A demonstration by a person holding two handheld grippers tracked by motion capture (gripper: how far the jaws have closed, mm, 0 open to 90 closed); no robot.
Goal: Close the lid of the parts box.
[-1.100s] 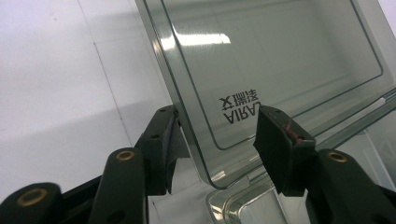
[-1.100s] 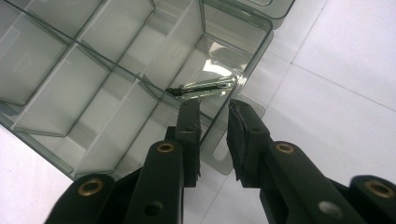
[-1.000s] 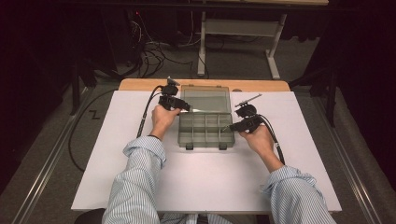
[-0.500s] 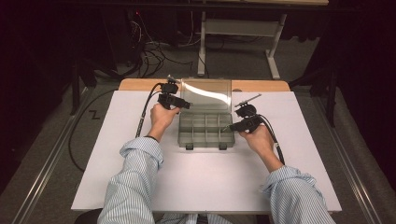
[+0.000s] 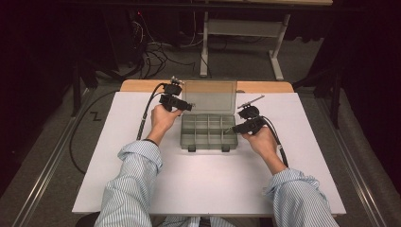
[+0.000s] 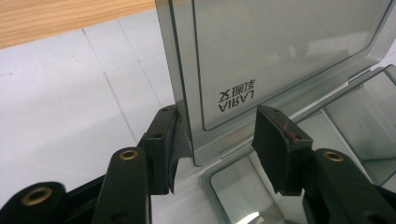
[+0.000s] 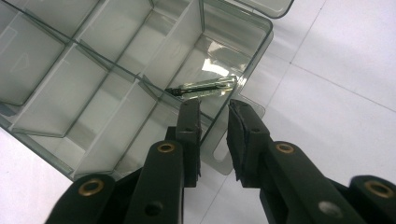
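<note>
- Left gripper (image 6: 215,140): jaws wide, straddling lid (image 6: 280,56) edge, no clamp.
- Right gripper (image 7: 212,135): jaws narrow, around box (image 5: 208,132) wall at front latch tab; actual grip unclear.
- Lid flat a second ago, now swung up past vertical, open.
- Box mid-table (image 5: 118,156), compartments exposed, ready for loading.

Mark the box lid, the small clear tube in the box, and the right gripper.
box lid (image 6: 280,56), left gripper view, on its clear panel.
clear tube (image 7: 205,87), right gripper view, mid-length.
right gripper (image 7: 214,112), right gripper view, between its fingertips.

Bright table (image 5: 118,156), dark surroundings; glare on lid (image 6: 289,51).
</note>
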